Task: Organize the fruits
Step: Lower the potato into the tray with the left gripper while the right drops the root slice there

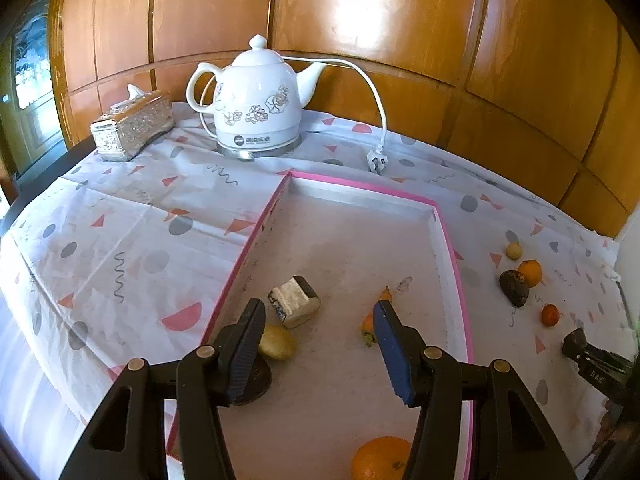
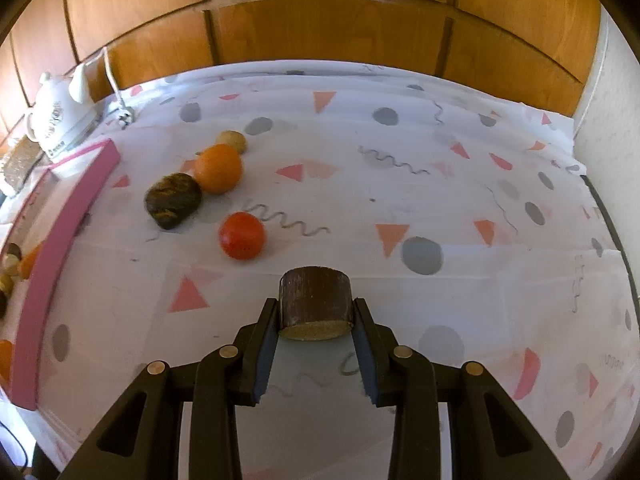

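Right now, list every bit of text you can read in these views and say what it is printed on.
Kettle: a round logo and a short line of characters on its lower front, too small and blurred to read.
Right gripper: pale letters on its black body, seen from the left wrist view, perhaps "DAC", not sure.
Tissue box: only an embossed pattern, no text.
Tablecloth: shapes and squiggles, no words.
Pink tray: no readable text.

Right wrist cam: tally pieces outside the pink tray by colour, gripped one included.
Orange: 1, orange ball
Red: 1, red ball
Tan: 1, tan ball
Dark brown: 2, lump and cylinder held in right gripper
Total: 5
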The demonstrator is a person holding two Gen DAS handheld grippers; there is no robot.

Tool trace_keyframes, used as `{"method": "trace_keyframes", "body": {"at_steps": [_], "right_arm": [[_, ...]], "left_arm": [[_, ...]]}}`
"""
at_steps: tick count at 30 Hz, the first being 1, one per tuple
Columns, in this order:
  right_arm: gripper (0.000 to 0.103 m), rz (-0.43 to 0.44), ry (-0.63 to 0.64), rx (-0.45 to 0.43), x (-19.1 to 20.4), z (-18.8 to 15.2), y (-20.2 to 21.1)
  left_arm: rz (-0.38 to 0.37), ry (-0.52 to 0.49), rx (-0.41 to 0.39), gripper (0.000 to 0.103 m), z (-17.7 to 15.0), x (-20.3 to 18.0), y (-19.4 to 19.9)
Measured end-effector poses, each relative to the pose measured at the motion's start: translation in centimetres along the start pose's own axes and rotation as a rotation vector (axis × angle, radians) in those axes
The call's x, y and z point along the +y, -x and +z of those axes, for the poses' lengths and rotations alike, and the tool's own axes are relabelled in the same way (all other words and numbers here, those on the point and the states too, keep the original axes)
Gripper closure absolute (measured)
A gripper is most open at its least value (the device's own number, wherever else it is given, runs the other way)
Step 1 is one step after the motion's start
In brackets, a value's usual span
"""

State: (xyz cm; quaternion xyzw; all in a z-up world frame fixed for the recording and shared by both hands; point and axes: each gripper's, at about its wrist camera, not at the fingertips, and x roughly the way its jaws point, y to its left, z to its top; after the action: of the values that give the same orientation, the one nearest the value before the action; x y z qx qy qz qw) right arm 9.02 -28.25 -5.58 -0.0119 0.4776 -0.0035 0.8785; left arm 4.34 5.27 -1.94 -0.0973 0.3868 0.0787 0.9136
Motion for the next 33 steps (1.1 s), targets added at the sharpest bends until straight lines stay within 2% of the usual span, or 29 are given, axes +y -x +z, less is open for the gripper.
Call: {"method": "trace_keyframes", "body": {"at_steps": [7, 14, 21, 26, 33], "right_arm": [[0.067, 0.084, 0.057, -0.036, 3.2, 0.7, 1.8], [0.067, 0.283, 0.114, -0.036, 8.2, 1.5, 3.6], [0.067, 0.423, 0.230, -0.043, 15.1, 1.9, 5.0], [0.067, 0.460, 0.311, -0.026, 19.2, 1.9, 4.9], [0.064, 0.450, 0.363, 0.007, 22.1, 1.6, 3.3]], "left_arm": [[-0.003, 0.008, 0.004, 0.046, -0.3, 0.5, 0.3], [-0.006, 0.024, 0.006, 0.046, -0.6, 1.0, 0.5], [0.002, 0.040, 0.003, 0.046, -0.7, 1.8, 0.6], [0.012, 0.056, 0.004, 0.046, -0.7, 2.6, 0.6], [0.025, 0.072, 0.013, 0.046, -0.9, 3.4, 0.4]]}}
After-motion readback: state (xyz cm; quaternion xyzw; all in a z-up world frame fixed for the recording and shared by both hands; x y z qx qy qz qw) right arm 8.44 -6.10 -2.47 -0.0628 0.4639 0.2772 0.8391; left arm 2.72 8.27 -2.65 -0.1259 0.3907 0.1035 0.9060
